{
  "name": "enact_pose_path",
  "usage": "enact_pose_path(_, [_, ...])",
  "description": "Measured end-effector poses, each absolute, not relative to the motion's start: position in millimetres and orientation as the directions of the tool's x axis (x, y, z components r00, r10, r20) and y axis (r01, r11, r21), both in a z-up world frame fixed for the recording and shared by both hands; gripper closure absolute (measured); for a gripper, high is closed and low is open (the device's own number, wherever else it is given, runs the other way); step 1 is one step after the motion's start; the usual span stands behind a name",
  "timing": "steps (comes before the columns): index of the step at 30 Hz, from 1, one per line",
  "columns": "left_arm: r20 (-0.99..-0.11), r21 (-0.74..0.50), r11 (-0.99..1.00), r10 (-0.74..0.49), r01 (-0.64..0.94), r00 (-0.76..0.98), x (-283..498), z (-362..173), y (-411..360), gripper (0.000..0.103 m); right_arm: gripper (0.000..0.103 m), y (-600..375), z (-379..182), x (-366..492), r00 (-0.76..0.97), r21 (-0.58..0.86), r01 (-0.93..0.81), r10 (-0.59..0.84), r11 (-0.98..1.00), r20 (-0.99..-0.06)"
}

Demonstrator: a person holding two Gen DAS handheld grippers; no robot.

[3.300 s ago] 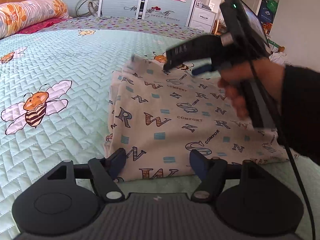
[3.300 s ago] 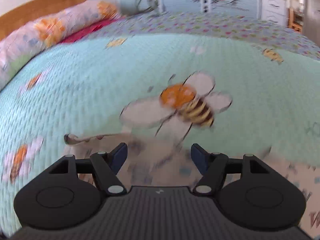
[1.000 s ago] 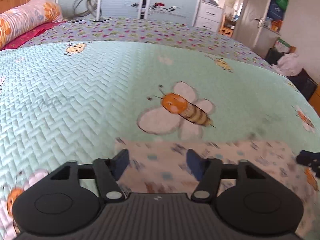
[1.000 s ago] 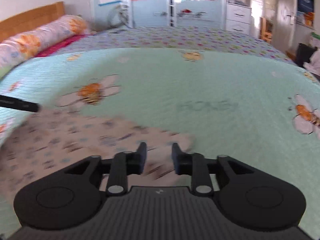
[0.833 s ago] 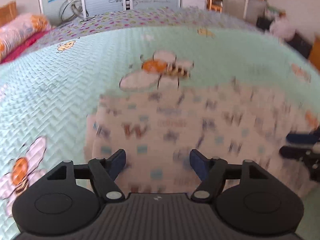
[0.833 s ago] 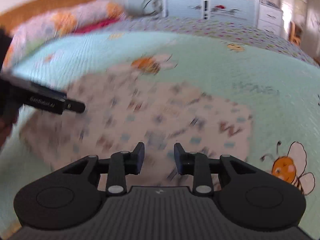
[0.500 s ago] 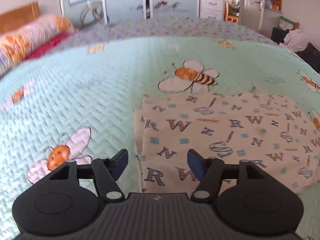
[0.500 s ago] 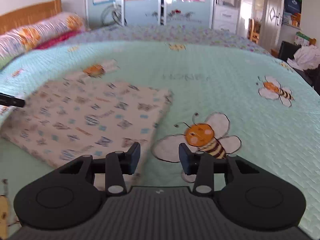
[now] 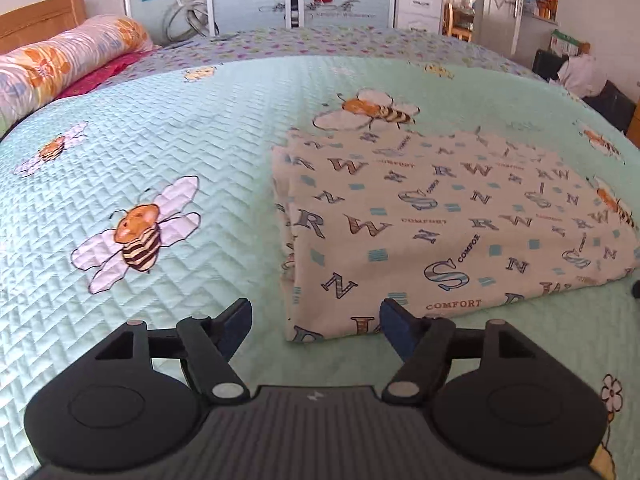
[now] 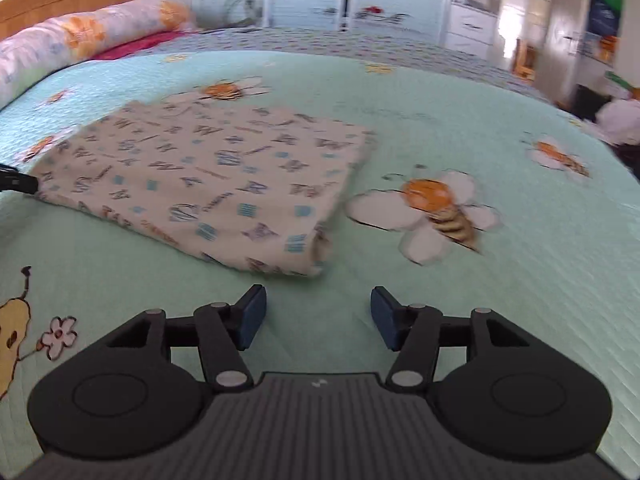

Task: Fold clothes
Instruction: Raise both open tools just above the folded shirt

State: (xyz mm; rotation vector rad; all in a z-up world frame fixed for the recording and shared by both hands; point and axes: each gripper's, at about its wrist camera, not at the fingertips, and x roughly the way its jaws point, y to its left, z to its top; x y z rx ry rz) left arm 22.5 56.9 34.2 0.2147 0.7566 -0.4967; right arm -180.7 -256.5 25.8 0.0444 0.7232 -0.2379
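bedspread [image 9: 208,128]: mint green, zigzag quilting, bee prints; fills both views
folded cloth [image 9: 452,216]: cream, letter print, flat rectangle on the bedspread; layered edges visible in left view only, right view blurred
left gripper [image 9: 316,330]: jaws wide, empty, just short of cloth's near corner
right gripper [image 10: 318,318]: jaws wide, empty, near the cloth's right corner, not touching

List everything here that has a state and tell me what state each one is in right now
Left gripper: open, empty, at the garment's near corner.
Right gripper: open, empty, short of the garment.
Garment: folded into a flat rectangle with layered edges, lying on the quilt.
Quilt: spread smooth over the bed.
Pillow: lying by the headboard.
Door: shut, as far as I can tell.
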Motion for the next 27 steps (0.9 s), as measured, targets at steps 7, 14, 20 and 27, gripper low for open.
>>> enact_pose_path(7, [-0.729, 0.020, 0.870, -0.325, 0.493, 0.602, 8.7, 15.2, 52.6, 0.029, 0.044, -210.3, 31.6, -161.0, 0.795, 0.007, 0.112, -0.085, 0.994, -0.601])
enact_pose_path(14, [-0.711, -0.042, 0.888, -0.348, 0.457, 0.611, 1.4, 36.5, 82.7, 0.029, 0.044, -237.7, 17.8, -181.4, 0.745, 0.014, 0.189, -0.134, 0.982, -0.653])
enact_pose_path(20, [-0.705, -0.179, 0.895, -0.407, 0.409, 0.581, 14.1, 33.6, 63.4, 0.029, 0.041, -237.5, 40.9, -185.0, 0.794, 0.062, 0.210, -0.134, 0.976, -0.593])
enact_pose_path(27, [-0.714, 0.003, 0.846, -0.372, 0.534, 0.593, 8.3, 28.8, 4.0, 0.028, 0.036, -232.7, 32.0, -121.0, 0.782, 0.076, 0.170, -0.088, 0.982, -0.617])
